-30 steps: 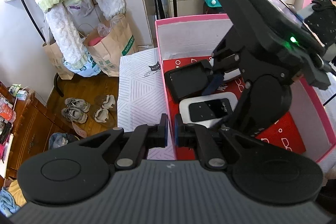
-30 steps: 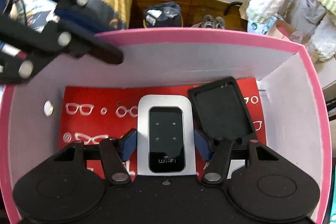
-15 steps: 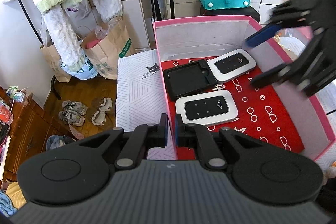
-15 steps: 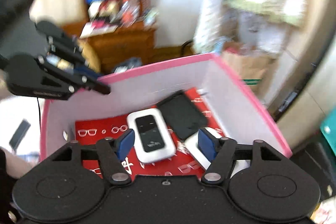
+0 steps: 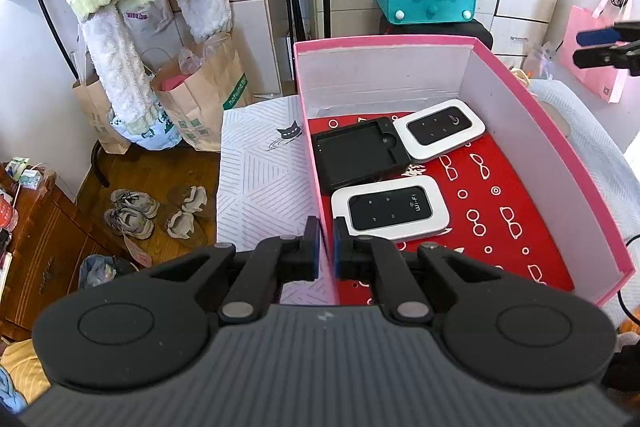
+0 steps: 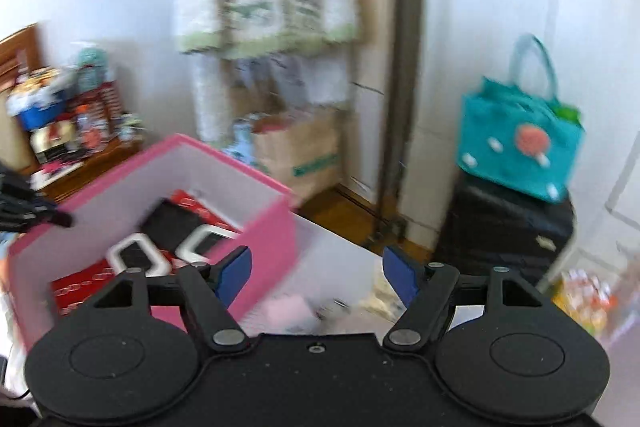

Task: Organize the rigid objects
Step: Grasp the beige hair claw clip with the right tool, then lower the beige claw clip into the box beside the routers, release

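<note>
Our left gripper (image 5: 326, 247) fingers pinched on the pink box (image 5: 560, 147) wall, two Wi-Fi routers (image 5: 390, 207) and black case (image 5: 358, 155) inside, our right gripper (image 6: 316, 273) fingers just widening, empty.

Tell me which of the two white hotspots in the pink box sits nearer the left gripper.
The one marked Wi-Fi, just ahead of the left gripper; the other hotspot lies farther back, beside the black case.
</note>
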`<state>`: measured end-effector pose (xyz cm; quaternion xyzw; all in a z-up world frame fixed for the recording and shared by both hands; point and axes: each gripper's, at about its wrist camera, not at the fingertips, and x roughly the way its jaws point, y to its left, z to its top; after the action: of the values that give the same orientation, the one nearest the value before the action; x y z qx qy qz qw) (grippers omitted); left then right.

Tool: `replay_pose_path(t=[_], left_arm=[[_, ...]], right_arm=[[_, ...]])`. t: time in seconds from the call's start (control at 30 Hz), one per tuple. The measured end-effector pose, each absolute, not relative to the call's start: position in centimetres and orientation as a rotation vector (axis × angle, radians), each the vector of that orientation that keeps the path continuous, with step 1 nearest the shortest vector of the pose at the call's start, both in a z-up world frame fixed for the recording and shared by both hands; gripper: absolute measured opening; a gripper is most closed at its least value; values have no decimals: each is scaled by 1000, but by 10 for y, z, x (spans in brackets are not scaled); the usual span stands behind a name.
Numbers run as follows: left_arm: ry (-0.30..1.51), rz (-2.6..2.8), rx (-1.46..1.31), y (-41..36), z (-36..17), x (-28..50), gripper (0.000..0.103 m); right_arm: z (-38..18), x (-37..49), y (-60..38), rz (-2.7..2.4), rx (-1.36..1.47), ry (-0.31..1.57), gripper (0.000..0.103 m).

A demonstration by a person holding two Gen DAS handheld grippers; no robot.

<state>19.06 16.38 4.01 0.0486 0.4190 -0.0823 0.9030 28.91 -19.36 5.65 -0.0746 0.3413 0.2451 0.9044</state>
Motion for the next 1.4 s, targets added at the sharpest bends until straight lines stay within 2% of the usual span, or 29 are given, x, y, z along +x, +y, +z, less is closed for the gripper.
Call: replay_pose_path(t=[0.3, 0.47, 0.6, 0.63, 0.67, 0.73, 0.8, 0.83, 1.1, 1.4], left_arm=[[876, -153, 106, 160, 40, 191, 6], [875, -142, 103, 160, 41, 190, 6], [880, -137, 99, 159, 41, 191, 6], [879, -137, 101, 159, 41, 190, 6], [880, -136, 102, 159, 41, 191, 6], [881, -135, 101, 159, 41, 191, 6], [881, -133, 103, 159, 41, 191, 6], [882, -133, 103, 159, 40, 191, 6], [881, -131, 99, 158, 40, 191, 6], [881, -130, 95, 158, 40, 191, 6]], right_arm=[[-5, 351, -218, 419, 4, 856, 79], [-29, 367, -216, 417, 16, 906, 59], [-40, 372, -208, 404, -14, 904, 53], [-42, 374, -207, 397, -18, 901, 47], [-44, 375, -206, 396, -21, 899, 35], [-44, 373, -205, 403, -36, 888, 35], [-40, 368, -205, 406, -38, 869, 29], [-38, 367, -205, 414, -27, 867, 21], [-3, 332, -200, 467, -18, 780, 20], [56, 267, -149, 727, -104, 638, 20]])
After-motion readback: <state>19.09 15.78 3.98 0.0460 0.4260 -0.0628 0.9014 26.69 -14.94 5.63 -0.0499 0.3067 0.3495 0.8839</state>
